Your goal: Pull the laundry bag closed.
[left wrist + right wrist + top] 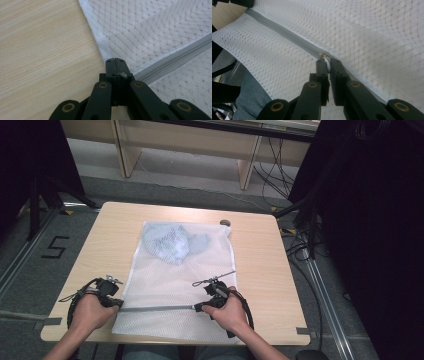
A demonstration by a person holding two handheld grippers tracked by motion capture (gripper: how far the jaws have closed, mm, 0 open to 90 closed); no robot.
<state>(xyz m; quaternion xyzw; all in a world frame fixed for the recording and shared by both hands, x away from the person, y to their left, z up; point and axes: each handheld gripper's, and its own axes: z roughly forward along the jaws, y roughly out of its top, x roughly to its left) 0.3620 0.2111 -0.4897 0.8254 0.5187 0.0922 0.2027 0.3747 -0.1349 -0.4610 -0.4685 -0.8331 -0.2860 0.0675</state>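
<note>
A single number 5 (55,247) was painted on the floor at the left of the high view; the faint print on the blue cloth (172,242) was too blurred to read. One white mesh laundry bag (175,280) lay in the middle of the wooden table (260,260), its long axis running from the bottom of the frame towards the top, with the one blue cloth inside its upper end. One grey zipper (155,308) crossed the bag's lower part from left to right, nearly level in the frame.

Two grippers worked at it. The left gripper (115,65), at the bag's left edge, had its jaws pressed together on the mesh at the zipper's end. The right gripper (327,65), at the zipper's right end, pinched the small white zipper pull (327,65) between nearly closed jaws.
</note>
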